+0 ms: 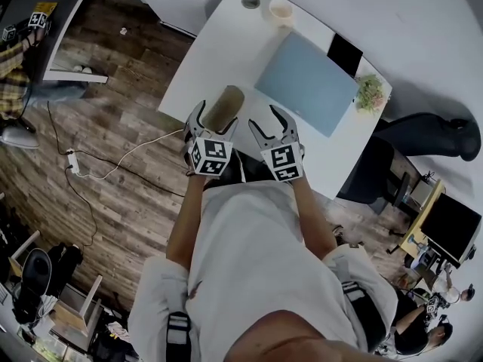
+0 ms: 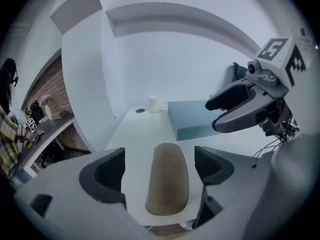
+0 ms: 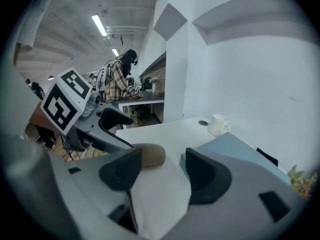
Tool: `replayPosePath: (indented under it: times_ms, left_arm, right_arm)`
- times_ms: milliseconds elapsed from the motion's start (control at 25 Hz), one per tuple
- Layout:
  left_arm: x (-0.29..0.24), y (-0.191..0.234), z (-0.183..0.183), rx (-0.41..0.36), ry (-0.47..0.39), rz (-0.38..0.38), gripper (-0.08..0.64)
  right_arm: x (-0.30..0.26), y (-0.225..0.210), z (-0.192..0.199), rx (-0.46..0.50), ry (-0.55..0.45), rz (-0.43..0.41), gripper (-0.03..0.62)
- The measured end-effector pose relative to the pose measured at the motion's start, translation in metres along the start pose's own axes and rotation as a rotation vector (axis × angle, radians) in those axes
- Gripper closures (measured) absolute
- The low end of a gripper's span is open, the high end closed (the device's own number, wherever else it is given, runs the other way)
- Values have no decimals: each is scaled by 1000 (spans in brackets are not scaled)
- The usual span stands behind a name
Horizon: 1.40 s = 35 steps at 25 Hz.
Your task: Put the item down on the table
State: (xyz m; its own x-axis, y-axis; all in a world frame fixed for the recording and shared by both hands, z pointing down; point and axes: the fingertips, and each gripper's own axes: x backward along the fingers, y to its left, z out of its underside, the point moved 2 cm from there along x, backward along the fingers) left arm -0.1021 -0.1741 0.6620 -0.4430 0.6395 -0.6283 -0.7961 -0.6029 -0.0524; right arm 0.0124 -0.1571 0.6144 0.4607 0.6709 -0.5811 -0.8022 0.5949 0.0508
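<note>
Head view: L claw (image 1: pixel 216 118) and R claw (image 1: pixel 266 121) side by side at the near edge of the white surface (image 1: pixel 219 44), both aimed toward 12 o'clock.

Brown oblong item (image 1: pixel 224 105) lies flat on the surface, long axis 12–6, its near end right at the surface's near edge. The surface's left corner is close by at 9 o'clock, w/ wood floor (image 1: pixel 113 111) beyond.

L gripper view: L claw (image 2: pixel 164 166) spread wide, the item (image 2: pixel 167 179) lying between the two jaws w/ a white gap each side, no contact. R claw (image 2: pixel 235 111) at 2 o'clock, apart from the item.

R gripper view: R claw (image 3: pixel 160 171) spread, only bare surface between the jaws. Item (image 3: pixel 150 156) at 11 o'clock, just past the L jaw tip.

Room: bare surface runs from the item's far end toward 12 o'clock, up to a white mug (image 1: pixel 281 10). Blue mat (image 1: pixel 306 81) fills 1–2 o'clock, its near-left corner near the R claw. Small plant (image 1: pixel 370 91) at the mat's right corner.
</note>
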Motion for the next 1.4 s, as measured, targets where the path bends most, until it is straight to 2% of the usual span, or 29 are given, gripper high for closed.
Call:
replayPosePath:
  times_ms: [360,720,880,1040,1240,1400]
  left_arm:
    - [63,18,-62,18,-246,-76,133]
    - [131,25,-122,-33,-469,-143,142]
    - [150,27,-138,-48,-520,-158,150]
    - [164,23,-148,-11,-535,-159,151]
    - [166,22,-151,-72,-561,-157,152]
    - [166,22,-149,-71,-558,-156,155]
  right_arm:
    - [40,-3,-60,34,-173,88,316]
    - [85,0,-115,46,-344,151,321]
    - [98,2,-133,49,-384,162,322]
    - [106,5,-138,67,-401,175,321]
    - [111,8,-143,73,-403,192,319]
    - [111,8,-142,71,-396,194,319]
